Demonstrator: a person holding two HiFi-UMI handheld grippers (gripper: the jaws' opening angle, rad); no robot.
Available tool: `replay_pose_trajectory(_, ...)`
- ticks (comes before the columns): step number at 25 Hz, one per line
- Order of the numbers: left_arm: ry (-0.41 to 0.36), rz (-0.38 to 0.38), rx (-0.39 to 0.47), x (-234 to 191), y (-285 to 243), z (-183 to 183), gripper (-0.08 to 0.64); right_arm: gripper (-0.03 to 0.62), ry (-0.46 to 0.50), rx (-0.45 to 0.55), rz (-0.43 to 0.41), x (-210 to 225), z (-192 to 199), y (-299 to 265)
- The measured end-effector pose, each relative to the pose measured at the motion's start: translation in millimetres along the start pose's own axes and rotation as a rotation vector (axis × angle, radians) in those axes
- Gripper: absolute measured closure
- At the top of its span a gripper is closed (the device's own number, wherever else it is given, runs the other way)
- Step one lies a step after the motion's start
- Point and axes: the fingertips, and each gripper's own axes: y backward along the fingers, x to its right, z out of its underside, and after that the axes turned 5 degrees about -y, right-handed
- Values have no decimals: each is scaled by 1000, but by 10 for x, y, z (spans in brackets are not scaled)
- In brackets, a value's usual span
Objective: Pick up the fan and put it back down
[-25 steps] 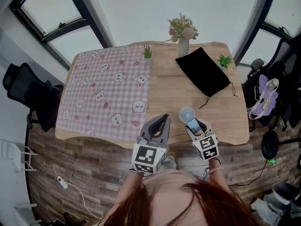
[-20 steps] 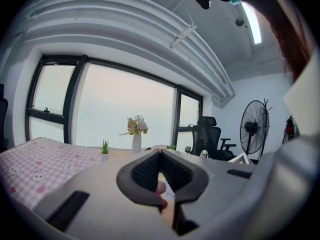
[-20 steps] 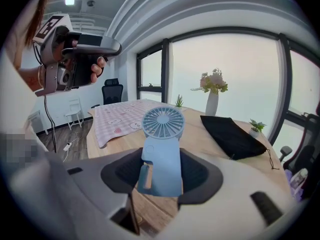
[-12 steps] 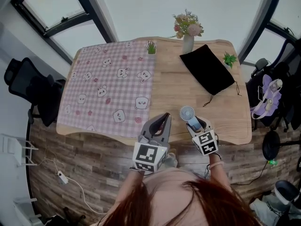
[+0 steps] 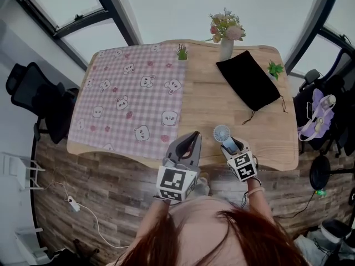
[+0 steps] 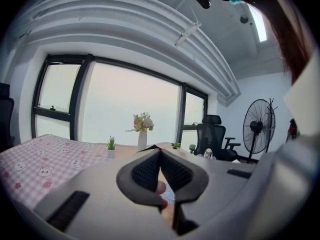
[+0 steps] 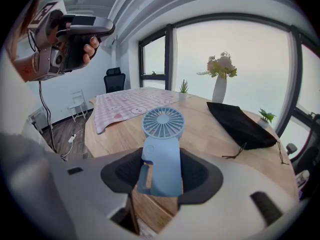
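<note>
Clamping the likely light, slippery fan (image 7: pixel 163 125) by its stiff handle, right gripper (image 7: pixel 161 174); left gripper (image 6: pixel 159 153) jaws together, empty.

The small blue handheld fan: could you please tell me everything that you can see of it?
The small light-blue plastic handheld fan has a round grilled head with radial slats, a round button below it and a flat handle with a loop at its lower left. The pads of the right claw press on both sides of the handle. The head tilts up and away from the person, over the near edge of the wooden table. Whether the fan touches the table is hidden.
</note>
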Motion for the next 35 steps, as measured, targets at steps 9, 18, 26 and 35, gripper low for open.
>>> replay_pose_trajectory(9, 13, -12, -11, -32, 3, 70, 548, 379, 1, -62, -17, 4, 147, -163)
replay_pose_trajectory(18, 24, -37, -25, -119, 44, 118, 548, 379, 23, -111, -37, -29, 212, -284)
replay_pose_trajectory(26, 29, -53, -30, -173, 45, 155, 548, 379, 29, -152, -49, -48, 325, -388)
replay_pose_trajectory(35, 37, -62, -35, -193, 29, 172, 548, 377, 17, -171, -70, -74, 344, -441)
